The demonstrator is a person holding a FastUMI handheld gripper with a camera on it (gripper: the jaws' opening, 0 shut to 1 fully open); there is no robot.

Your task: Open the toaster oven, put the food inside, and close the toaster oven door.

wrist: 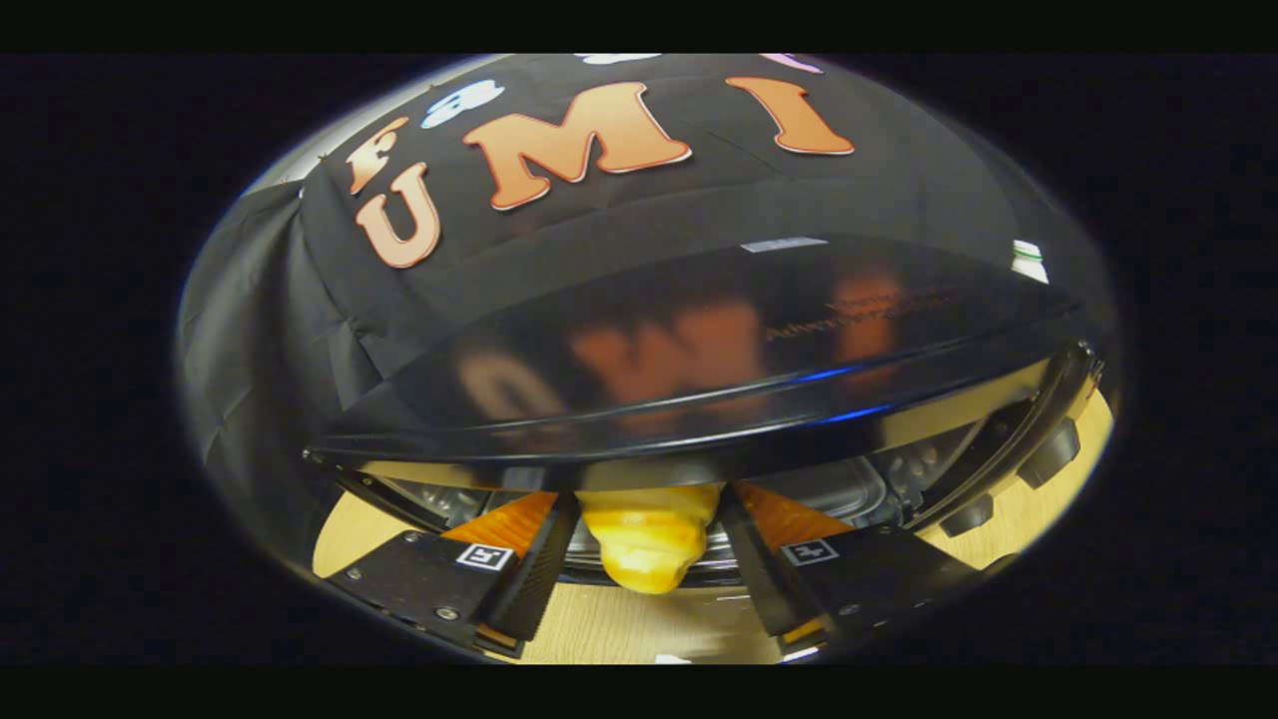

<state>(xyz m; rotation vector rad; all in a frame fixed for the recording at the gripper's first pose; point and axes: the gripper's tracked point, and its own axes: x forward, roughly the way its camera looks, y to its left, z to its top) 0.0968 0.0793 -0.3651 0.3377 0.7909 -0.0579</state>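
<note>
A golden bread roll (649, 551) sits between my two fingers, and my gripper (649, 497) is shut on it, both fingers pressing its sides. Just ahead stands the black toaster oven (699, 340), seen from above, its glossy top reflecting the wall. Below the top's front edge the shiny metal inside (834, 486) shows, so the door stands open. The roll's far end reaches under that front edge, at the mouth of the oven. The door itself is mostly hidden behind my fingers and the roll.
Two black knobs (1053, 449) sit on the oven's right side. The oven rests on a light wooden table (619, 624). A white bottle with a green cap (1028, 262) stands behind the oven's right corner. Black cloth wall rises behind.
</note>
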